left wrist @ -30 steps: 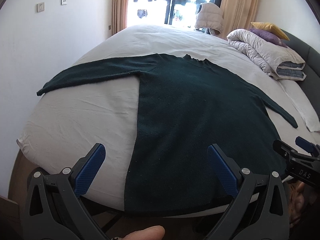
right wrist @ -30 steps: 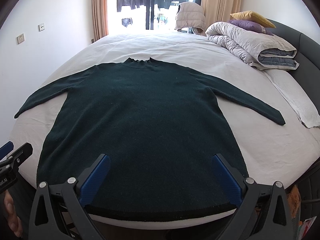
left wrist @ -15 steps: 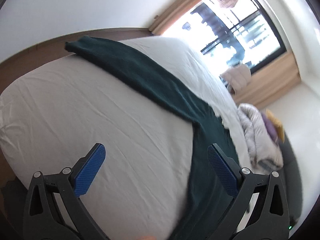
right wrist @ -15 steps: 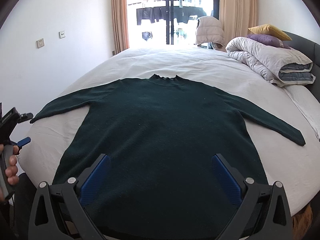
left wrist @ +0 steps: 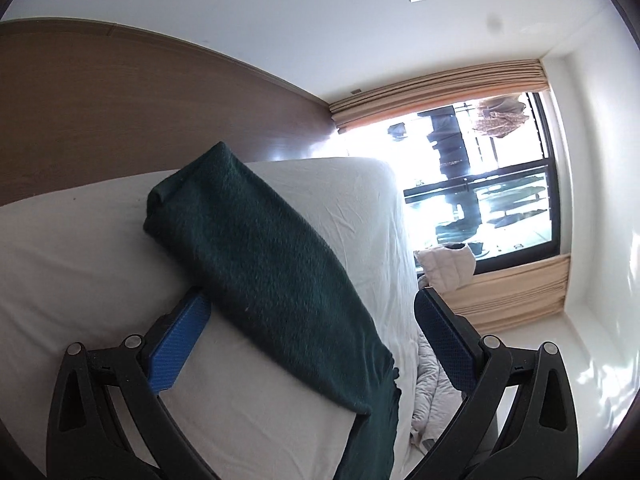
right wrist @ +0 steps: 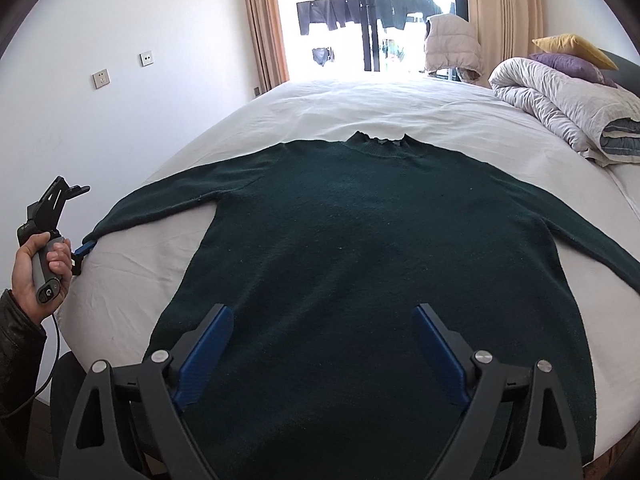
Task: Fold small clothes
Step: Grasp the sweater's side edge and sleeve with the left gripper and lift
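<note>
Your dark green knit sweater lies flat on the white-sheeted bed, hem at the near edge. Your left gripper straddles its left sleeve cuff at the bed's left edge with jaws open. Your right gripper, jaws wide but just narrowing, hovers over the hem, holding nothing.

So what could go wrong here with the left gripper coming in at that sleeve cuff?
1. The left gripper is open around the sleeve, near the edge of the bed. A shallow pinch could slip off the cuff or catch the sheet too.
2. The sweater lies flat. Tugging the sleeve may drag the body and wrinkle it.
3. The right gripper hangs open over the hem, its fingers pressing nothing, so nothing anchors the fabric.
</note>
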The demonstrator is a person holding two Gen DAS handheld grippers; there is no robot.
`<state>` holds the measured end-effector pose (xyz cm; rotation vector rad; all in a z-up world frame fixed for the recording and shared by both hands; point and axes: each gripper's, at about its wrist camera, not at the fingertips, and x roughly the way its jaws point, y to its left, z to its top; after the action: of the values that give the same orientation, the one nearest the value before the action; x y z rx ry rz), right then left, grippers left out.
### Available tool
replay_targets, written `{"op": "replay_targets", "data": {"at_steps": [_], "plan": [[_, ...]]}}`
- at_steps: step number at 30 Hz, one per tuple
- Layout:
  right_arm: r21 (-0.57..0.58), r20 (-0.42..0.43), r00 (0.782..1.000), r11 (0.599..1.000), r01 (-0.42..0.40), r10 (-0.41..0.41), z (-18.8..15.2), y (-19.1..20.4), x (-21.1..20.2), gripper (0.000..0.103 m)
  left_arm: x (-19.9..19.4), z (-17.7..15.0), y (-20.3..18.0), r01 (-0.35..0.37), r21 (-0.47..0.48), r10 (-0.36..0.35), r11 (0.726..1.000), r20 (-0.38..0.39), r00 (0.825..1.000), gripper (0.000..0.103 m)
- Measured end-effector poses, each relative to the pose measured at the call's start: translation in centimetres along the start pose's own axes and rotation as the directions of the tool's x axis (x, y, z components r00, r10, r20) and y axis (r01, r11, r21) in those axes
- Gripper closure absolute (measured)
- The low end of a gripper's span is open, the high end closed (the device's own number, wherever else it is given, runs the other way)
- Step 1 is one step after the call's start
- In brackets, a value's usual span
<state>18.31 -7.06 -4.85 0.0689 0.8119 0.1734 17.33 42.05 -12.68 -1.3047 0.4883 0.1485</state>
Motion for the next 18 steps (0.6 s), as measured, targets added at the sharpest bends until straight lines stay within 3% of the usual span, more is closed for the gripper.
{"op": "replay_targets", "data": {"at_steps": [4, 5, 6, 7, 8, 9, 11, 13, 15, 18], "plan": [[0.005, 0.0, 1.0, 1.0, 0.002, -0.002, -0.3, -0.2, 0.3, 0.011, 1.9, 1.4, 0.0, -0.001, -0.003, 0.001, 1.0, 0.011, 1.0, 0.003], [0.014, -0.003, 1.0, 1.0, -0.001, 0.001, -0.4, -0.4, 0.4, 0.011, 2.3, 1.6, -0.1, -0.005, 0.001, 0.005, 1.0, 0.009, 1.0, 0.012], [0.025, -0.004, 1.0, 1.0, -0.007, 0.007, -0.5, -0.7, 0.4, 0.011, 2.5, 1.9, 0.1, -0.01, -0.001, 0.01, 1.0, 0.006, 1.0, 0.03], [0.038, -0.005, 1.0, 0.999, -0.012, 0.013, -0.6, -1.1, 0.4, 0.011, 2.9, 2.7, 0.7, -0.012, -0.017, 0.012, 1.0, 0.0, 1.0, 0.041], [0.052, -0.005, 1.0, 0.999, -0.015, 0.015, -0.7, -1.4, 0.5, 0.011, 3.3, 3.0, 1.2, -0.019, -0.037, 0.018, 0.999, -0.006, 1.0, 0.064], [0.061, -0.003, 1.0, 0.998, -0.014, 0.015, -0.8, -1.7, 0.5, 0.011, 3.7, 3.4, 1.6, -0.025, -0.054, 0.025, 0.998, -0.014, 1.0, 0.078], [0.077, 0.005, 1.0, 0.997, -0.011, 0.011, -0.9, -2.5, 0.4, 0.011, 3.9, 3.4, 1.2, -0.039, -0.041, 0.039, 0.998, -0.007, 0.999, 0.084], [0.102, 0.008, 1.0, 0.995, -0.01, 0.009, -1.2, -3.3, 0.5, 0.011, 4.1, 3.1, -0.7, -0.052, 0.033, 0.052, 0.998, 0.012, 0.999, 0.088], [0.138, 0.009, 1.0, 0.99, -0.011, 0.01, -1.4, -4.6, 0.6, 0.011, 4.8, 2.0, -4.3, -0.055, 0.133, 0.053, 0.99, 0.016, 0.998, 0.091], [0.191, 0.016, 1.0, 0.981, -0.014, 0.011, -1.9, -6.7, 0.5, 0.012, 6.7, -0.3, -11.4, -0.025, 0.306, 0.026, 0.952, 0.001, 1.0, 0.091]]}}
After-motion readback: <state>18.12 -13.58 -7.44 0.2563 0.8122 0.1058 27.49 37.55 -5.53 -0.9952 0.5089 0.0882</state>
